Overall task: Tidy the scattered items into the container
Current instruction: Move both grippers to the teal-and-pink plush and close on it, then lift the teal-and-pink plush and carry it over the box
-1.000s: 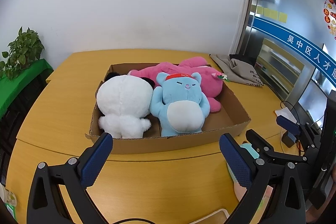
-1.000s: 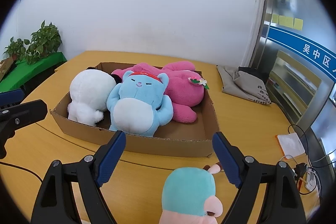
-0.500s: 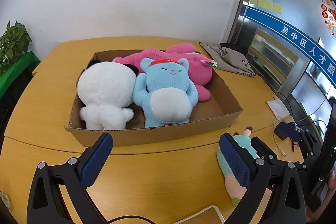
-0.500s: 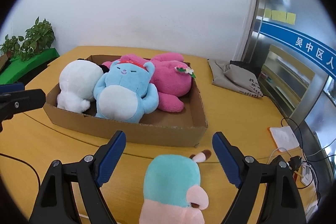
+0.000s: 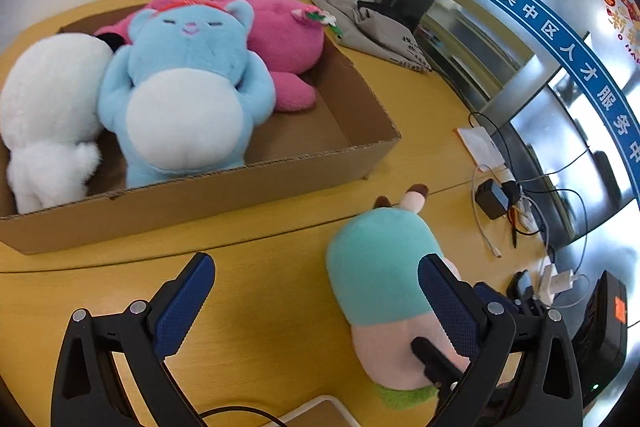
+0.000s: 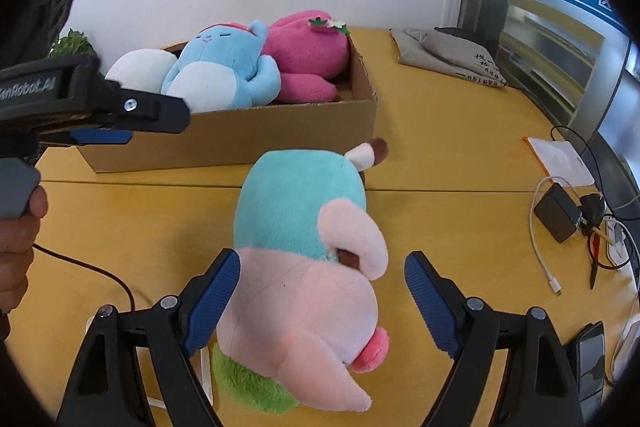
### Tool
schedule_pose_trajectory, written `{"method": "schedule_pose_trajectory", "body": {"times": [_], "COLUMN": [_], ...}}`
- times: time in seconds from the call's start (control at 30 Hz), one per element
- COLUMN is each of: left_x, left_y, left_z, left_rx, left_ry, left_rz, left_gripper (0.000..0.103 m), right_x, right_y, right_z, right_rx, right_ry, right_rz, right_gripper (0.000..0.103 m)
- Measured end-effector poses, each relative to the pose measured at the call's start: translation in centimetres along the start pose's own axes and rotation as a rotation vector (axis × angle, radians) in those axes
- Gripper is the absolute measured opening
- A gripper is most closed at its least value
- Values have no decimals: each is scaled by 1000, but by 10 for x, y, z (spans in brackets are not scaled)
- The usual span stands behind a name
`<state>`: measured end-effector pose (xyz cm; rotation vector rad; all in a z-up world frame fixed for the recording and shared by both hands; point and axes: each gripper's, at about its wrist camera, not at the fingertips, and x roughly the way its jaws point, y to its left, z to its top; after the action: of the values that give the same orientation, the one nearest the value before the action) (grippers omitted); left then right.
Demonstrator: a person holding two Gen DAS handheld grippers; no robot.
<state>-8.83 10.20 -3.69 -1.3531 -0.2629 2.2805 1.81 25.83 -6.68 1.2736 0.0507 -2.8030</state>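
Note:
A teal and pink plush (image 6: 304,227) lies on the yellow table in front of the cardboard box (image 6: 240,135). My right gripper (image 6: 322,267) is open and straddles its pink end; the left pad sits close to the plush and the right pad stands clear. My left gripper (image 5: 316,269) is open above the table just left of the plush (image 5: 380,267), with its right finger across the plush's edge. The box (image 5: 200,191) holds a white plush (image 5: 48,107), a blue plush (image 5: 184,87) and a pink plush (image 5: 288,39).
A grey cloth bag (image 6: 452,55) lies behind the box to the right. A charger with tangled cables (image 6: 560,215), a white pad (image 6: 560,159) and a phone (image 6: 588,359) sit along the right edge. A person's hand (image 6: 16,239) holds the left gripper.
Both grippers have dropped and tilted down toward the table. The teal and pink plush now lies between the right gripper's fingers. The left gripper has swung right, beside the plush.

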Motion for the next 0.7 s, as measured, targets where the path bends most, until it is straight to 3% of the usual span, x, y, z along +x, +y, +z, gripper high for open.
{"method": "schedule_pose_trajectory", "body": {"times": [0.1, 0.33, 0.4, 0.57, 0.7], "left_x": [24, 66, 73, 72, 70], "left_y": [-4, -11, -14, -16, -5], "left_z": [1, -2, -4, -6, -7], "left_rx": [-18, -51, -18, 15, -27], "left_ry": [63, 148, 164, 159, 158], "left_rz": [-77, -117, -86, -79, -101], "left_gripper": [103, 102, 92, 82, 77], "right_x": [4, 18, 22, 23, 20], "right_y": [-3, -5, -4, 3, 6], "right_z": [-4, -12, -15, -19, -21], "right_rx": [6, 35, 49, 20, 15], "right_ry": [10, 55, 80, 70, 50], "right_rz": [21, 113, 160, 179, 206], "right_gripper": [85, 85, 85, 83, 75]}}
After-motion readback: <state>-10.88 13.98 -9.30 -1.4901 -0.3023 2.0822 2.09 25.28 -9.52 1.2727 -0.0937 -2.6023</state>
